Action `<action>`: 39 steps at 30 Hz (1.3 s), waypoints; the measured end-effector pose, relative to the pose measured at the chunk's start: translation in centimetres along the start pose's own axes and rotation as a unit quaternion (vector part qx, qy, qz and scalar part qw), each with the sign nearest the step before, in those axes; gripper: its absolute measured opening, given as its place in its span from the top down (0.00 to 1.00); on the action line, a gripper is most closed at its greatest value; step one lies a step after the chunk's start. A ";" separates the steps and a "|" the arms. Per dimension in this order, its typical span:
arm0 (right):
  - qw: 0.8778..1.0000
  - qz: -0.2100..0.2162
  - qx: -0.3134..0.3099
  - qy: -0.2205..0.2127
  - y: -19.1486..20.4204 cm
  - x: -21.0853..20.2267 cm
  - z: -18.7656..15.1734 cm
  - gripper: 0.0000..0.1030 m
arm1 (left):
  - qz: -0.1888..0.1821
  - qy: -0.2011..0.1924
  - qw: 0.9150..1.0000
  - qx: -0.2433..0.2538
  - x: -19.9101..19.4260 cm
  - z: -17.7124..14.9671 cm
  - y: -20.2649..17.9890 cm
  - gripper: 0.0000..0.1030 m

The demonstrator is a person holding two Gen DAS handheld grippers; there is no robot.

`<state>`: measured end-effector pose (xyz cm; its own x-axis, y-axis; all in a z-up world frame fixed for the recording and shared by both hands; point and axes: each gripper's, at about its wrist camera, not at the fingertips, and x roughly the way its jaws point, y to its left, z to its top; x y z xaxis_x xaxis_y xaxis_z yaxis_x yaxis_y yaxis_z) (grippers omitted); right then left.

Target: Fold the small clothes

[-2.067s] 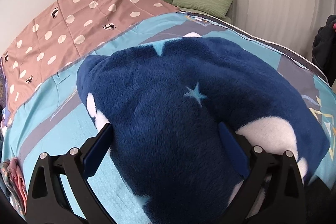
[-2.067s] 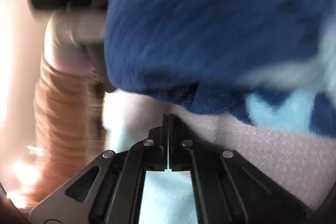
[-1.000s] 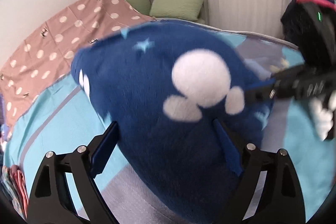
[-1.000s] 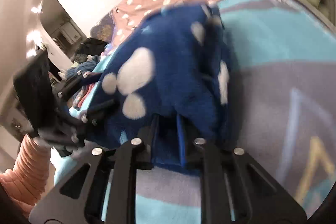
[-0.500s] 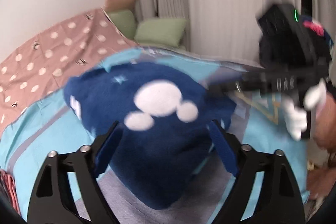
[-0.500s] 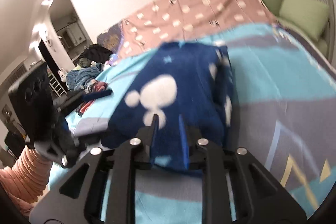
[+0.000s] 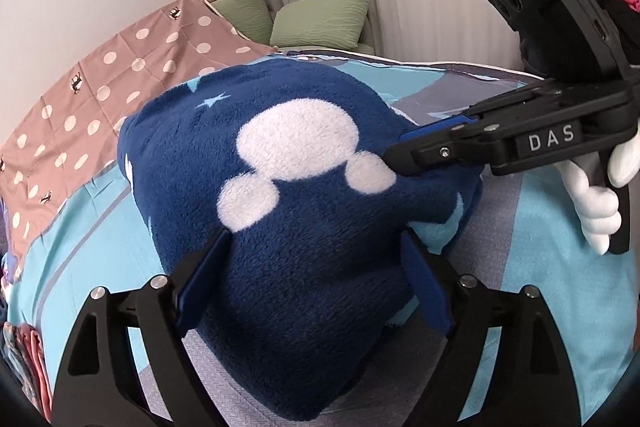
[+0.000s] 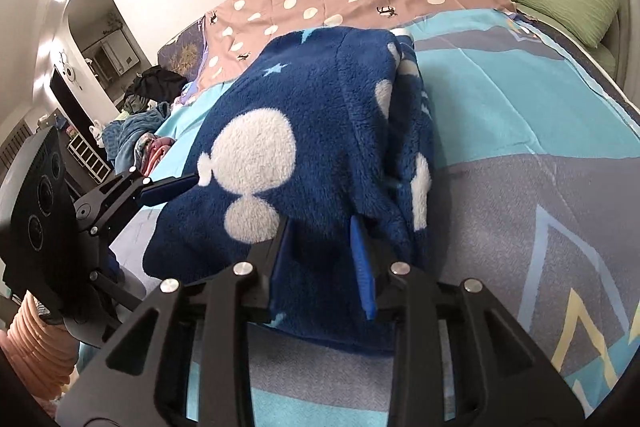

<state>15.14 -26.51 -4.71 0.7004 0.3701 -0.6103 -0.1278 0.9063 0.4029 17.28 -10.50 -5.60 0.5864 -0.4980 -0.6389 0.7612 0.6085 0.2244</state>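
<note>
A navy fleece garment (image 7: 304, 211) with white mouse-head patches lies folded in a thick bundle on the bed; it also shows in the right wrist view (image 8: 320, 147). My left gripper (image 7: 316, 267) is open, its blue pads on either side of the near end of the bundle. My right gripper (image 8: 324, 251) has its jaws partly open around a fold at the bundle's edge. It shows from the side in the left wrist view (image 7: 404, 151), tips against the fleece. The left gripper shows in the right wrist view (image 8: 176, 183) at the bundle's left edge.
The bed has a blue and grey cover (image 8: 520, 131) and a pink dotted sheet (image 7: 100, 79) beyond. Green pillows (image 7: 320, 23) lie at the head by the curtains. A pile of clothes (image 8: 144, 131) sits at the far left of the bed.
The garment was carried and folded over onto itself, then set down as a bundle. My right gripper, shut on it before, has widened its jaws. Both grippers have drawn closer.
</note>
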 end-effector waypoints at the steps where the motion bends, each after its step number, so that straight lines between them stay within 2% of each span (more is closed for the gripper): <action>1: 1.000 0.000 0.001 -0.002 0.2 -0.4 0.0 0.71 | 0.000 -0.003 1.000 -0.003 -0.2 0.1 0.1 0.18; 4: 1.000 -0.009 -0.020 -0.007 1.2 -1.5 0.6 0.71 | -0.004 -0.014 1.000 -0.012 -1.1 0.7 0.4 0.19; 8: 0.997 -0.010 -0.061 -0.052 2.9 -3.7 3.2 0.71 | -0.019 -0.037 0.999 -0.031 -2.2 2.2 1.5 0.25; 11: 0.996 -0.010 -0.066 -0.064 3.6 -3.5 5.8 0.71 | -0.006 -0.080 0.995 -0.055 -3.1 4.3 3.7 0.26; 13: 0.995 -0.017 -0.070 -0.066 3.8 -2.6 7.5 0.71 | 0.000 -0.093 0.993 -0.078 -2.8 5.4 5.4 0.26; 14: 0.995 -0.017 -0.070 -0.062 3.7 -2.0 8.0 0.71 | -0.002 -0.089 0.992 -0.092 -2.0 6.0 6.4 0.27; 15: 0.996 -0.017 -0.068 -0.050 3.5 -0.9 8.3 0.70 | -0.004 -0.069 0.992 -0.104 -0.3 6.2 7.5 0.32; 16: 0.997 -0.019 -0.066 -0.027 3.2 0.5 8.5 0.64 | -0.001 -0.029 0.993 -0.111 2.2 5.9 8.2 0.42; 17: 0.997 -0.028 -0.070 0.019 2.5 3.2 8.1 0.64 | 0.000 -0.003 0.994 -0.114 3.9 5.4 8.5 0.44; 18: 0.995 -0.037 -0.084 0.036 2.0 5.1 7.2 0.64 | 0.001 0.004 0.994 -0.108 5.9 4.3 8.5 0.43; 20: 0.990 -0.062 -0.126 0.011 2.1 6.5 5.8 0.64 | -0.007 -0.020 0.994 -0.110 6.5 3.5 8.4 0.43; 22: 0.992 -0.062 -0.106 0.011 2.0 5.9 5.9 0.64 | -0.011 -0.017 0.993 -0.115 6.2 3.8 8.3 0.43; 25: 0.991 -0.059 -0.116 0.019 2.0 5.9 6.0 0.64 | -0.018 -0.014 0.993 -0.114 6.0 3.9 8.4 0.43; 29: 0.995 -0.036 -0.092 0.022 1.4 5.0 6.8 0.63 | -0.021 -0.004 0.994 -0.110 5.4 4.8 8.7 0.43; 30: 0.996 -0.029 -0.085 0.015 1.5 4.6 7.0 0.63 | -0.021 -0.003 0.993 -0.113 5.1 5.0 9.0 0.42; 33: 0.994 0.002 -0.074 -0.074 1.6 1.3 7.9 0.63 | -0.010 -0.012 0.993 -0.118 3.8 5.9 9.5 0.41; 35: 0.983 -0.022 -0.094 -0.157 2.3 -1.2 9.1 0.45 | 0.014 -0.033 0.992 -0.121 3.5 6.7 10.3 0.33; 36: 0.978 -0.029 -0.101 -0.178 2.5 -1.8 9.8 0.43 | 0.021 -0.041 0.991 -0.127 3.9 7.2 11.1 0.29; 37: 0.975 -0.033 -0.107 -0.191 2.7 -2.2 10.8 0.42 | 0.024 -0.042 0.989 -0.137 4.3 7.6 12.1 0.29; 39: 0.979 -0.041 -0.114 -0.165 3.1 -1.3 12.9 0.43 | 0.033 -0.042 0.984 -0.170 5.8 8.4 14.2 0.29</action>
<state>22.91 -26.85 6.18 0.8985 0.2425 -0.3660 -0.1892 0.9661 0.1757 33.81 -9.95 0.09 0.6623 -0.4916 -0.5654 0.5933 0.8049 -0.0048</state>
